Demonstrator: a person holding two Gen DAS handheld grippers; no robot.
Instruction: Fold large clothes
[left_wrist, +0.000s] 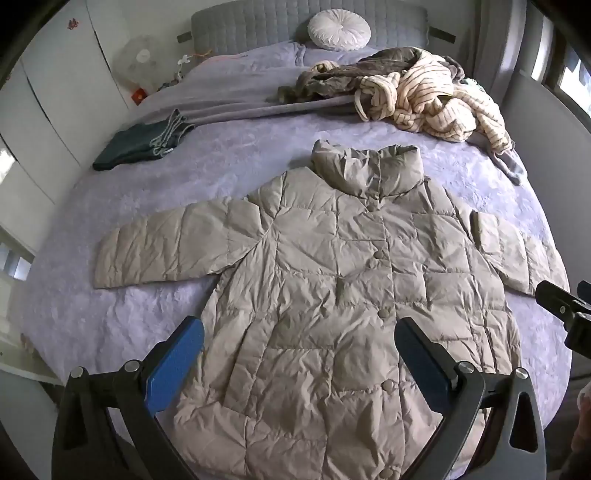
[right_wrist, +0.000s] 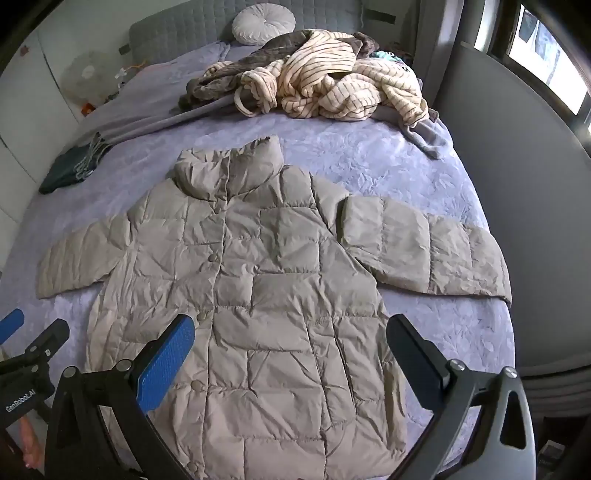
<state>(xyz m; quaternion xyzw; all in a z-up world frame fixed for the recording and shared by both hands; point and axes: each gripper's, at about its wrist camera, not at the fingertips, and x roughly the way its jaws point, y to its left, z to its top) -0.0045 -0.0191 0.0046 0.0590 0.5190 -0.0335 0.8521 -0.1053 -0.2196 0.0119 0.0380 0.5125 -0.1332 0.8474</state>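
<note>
My left gripper (left_wrist: 299, 354) and right gripper (right_wrist: 291, 350) gape empty over the puffer jacket's (left_wrist: 332, 295) hem; its collar-to-hem axis runs straight ahead, each sleeve nearest its own-side gripper.

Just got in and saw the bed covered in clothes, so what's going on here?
A person holds two grippers over a beige quilted puffer jacket spread flat, buttoned, sleeves out, on the lavender bedspread. The left gripper and right gripper are open, gripping nothing. Folding hasn't started; a cream striped garment lies heaped near the headboard.
</note>
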